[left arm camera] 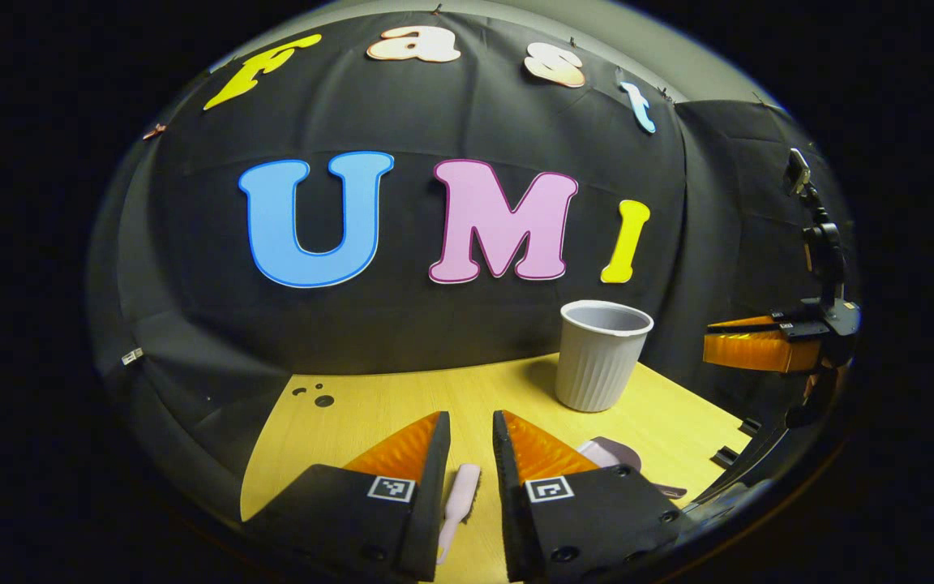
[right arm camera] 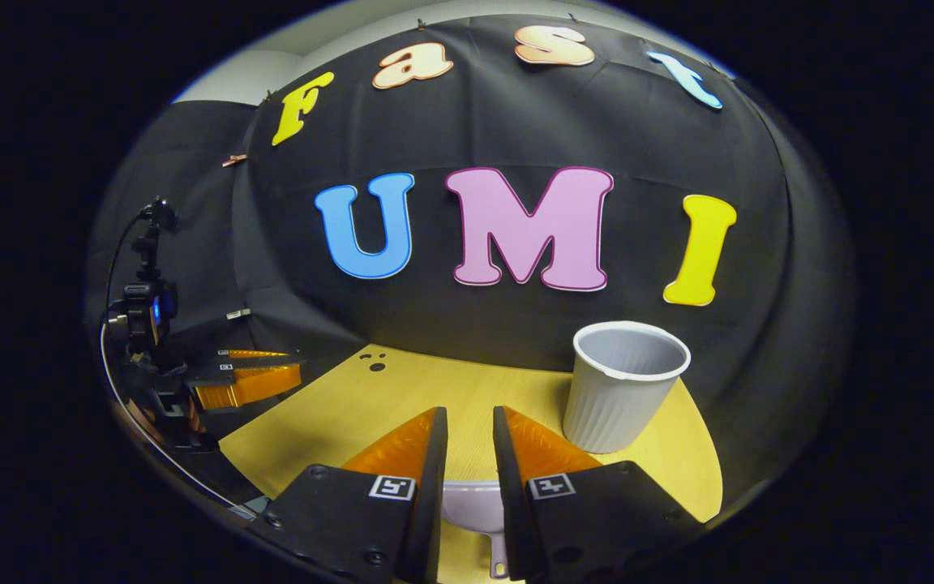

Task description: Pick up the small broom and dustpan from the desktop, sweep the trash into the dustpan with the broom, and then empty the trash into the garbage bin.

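A pale pink small broom is seen lying flat on the yellow wooden desktop in the left gripper view, framed in the gap between the orange-and-black fingers of the left gripper, whose jaws are parted and closed on nothing. To the right of those fingers a pale mauve dustpan is partly covered by the right-hand finger, with its handle reaching toward the table's edge. Beyond it a grey ribbed garbage bin is stood upright near the table's far right side, and the right gripper is glimpsed well apart at the far right edge. In the right gripper view, the left gripper is shown at the left beyond the desktop; the right gripper is held apart over the dustpan, gripping nothing, and the garbage bin is set just to the right. A few dark specks at the table's far corner are too small to be identified.
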`<state>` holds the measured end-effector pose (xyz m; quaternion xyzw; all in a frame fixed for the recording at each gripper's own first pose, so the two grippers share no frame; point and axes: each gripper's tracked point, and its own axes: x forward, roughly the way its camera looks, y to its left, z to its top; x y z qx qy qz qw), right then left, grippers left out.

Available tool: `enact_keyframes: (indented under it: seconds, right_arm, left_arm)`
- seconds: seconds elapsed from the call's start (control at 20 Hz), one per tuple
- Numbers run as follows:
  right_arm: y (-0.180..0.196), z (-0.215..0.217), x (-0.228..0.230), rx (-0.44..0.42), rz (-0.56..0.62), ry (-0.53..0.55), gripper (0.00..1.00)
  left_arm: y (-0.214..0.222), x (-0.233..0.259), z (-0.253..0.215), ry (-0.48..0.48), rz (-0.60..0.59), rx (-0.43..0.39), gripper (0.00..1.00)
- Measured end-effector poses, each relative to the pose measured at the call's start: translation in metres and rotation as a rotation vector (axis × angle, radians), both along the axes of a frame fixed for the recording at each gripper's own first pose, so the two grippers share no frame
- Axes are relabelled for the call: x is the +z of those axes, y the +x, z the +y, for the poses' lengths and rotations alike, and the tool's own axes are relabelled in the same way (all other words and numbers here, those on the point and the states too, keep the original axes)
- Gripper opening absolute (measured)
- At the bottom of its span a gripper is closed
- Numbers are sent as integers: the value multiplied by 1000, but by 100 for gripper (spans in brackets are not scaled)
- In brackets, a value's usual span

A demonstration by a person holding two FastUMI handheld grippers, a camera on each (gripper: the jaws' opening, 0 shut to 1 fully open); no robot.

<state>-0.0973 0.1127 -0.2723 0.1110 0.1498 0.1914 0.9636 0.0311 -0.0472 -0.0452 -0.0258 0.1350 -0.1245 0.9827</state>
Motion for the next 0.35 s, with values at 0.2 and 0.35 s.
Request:
enact_keyframes:
  seconds: [0.2,0.35]
  right_arm:
    - [-2,9,1,19,4,8,36]
    - [-7,10,-1,23,9,-23,36]
  left_arm:
    - [-13,6,14,-9,-2,24,35]
    - [-14,-1,23,3,4,38,35]
